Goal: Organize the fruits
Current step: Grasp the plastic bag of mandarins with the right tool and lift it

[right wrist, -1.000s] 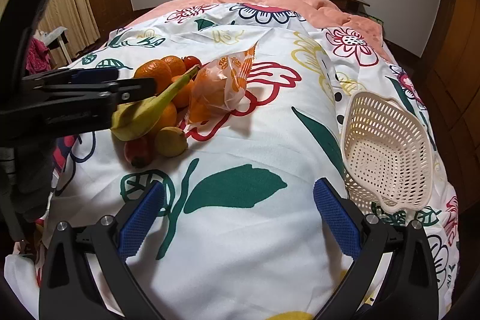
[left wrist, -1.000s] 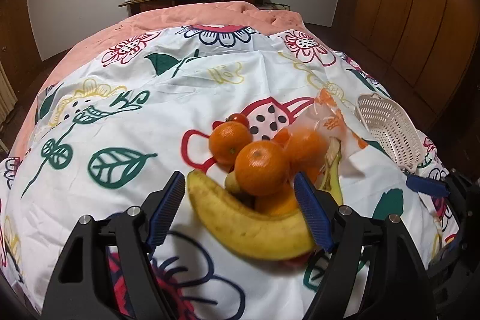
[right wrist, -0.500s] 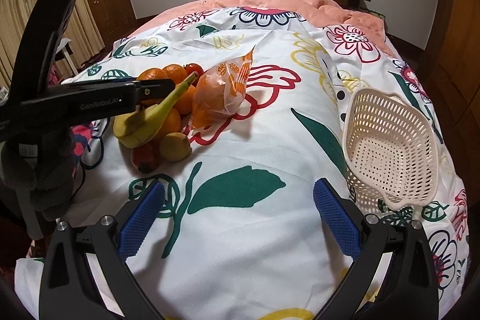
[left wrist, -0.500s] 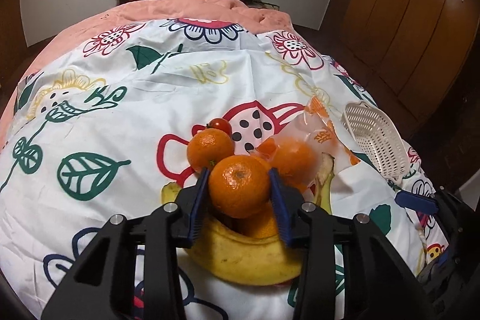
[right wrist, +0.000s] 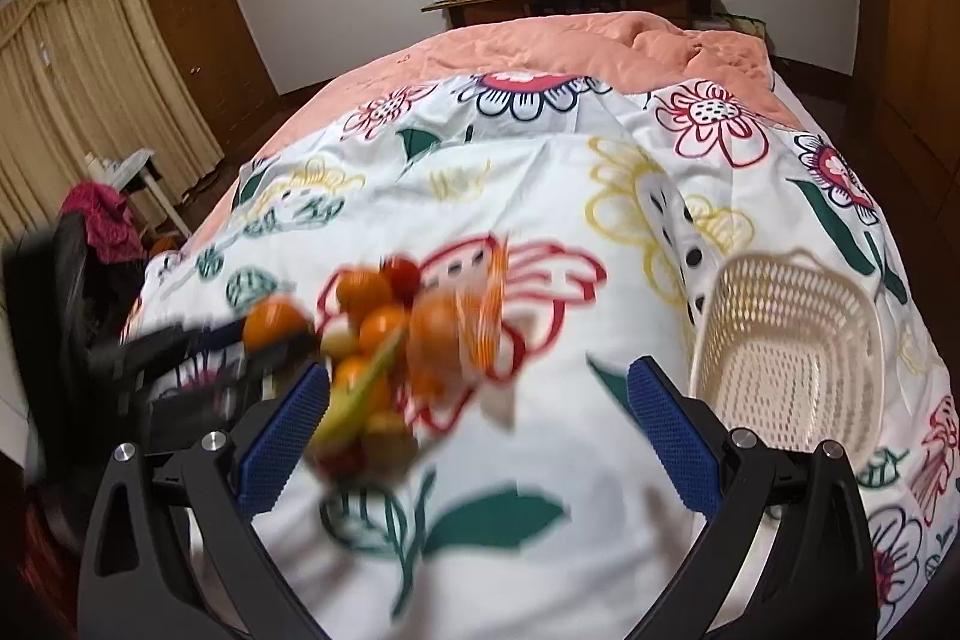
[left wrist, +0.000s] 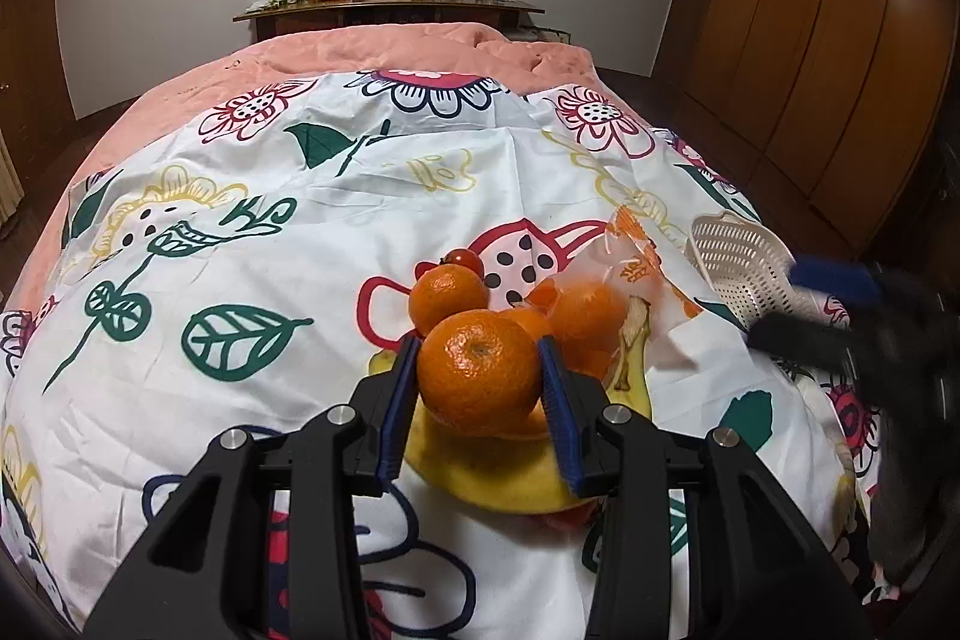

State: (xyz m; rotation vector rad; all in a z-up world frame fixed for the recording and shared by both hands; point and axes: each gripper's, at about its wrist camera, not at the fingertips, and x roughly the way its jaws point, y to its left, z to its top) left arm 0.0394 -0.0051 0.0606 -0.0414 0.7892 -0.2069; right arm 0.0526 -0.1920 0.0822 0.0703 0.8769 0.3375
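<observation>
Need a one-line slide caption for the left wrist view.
Left gripper shut on a mandarin atop the fruit pile, banana beneath, basket waiting at right.

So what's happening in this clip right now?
A person is sorting fruit piled on a floral bedspread. The left gripper is shut on a round orange mandarin atop the pile, above a yellow banana. The right gripper is open and holds nothing. A cream plastic lattice basket waits to the right.
</observation>
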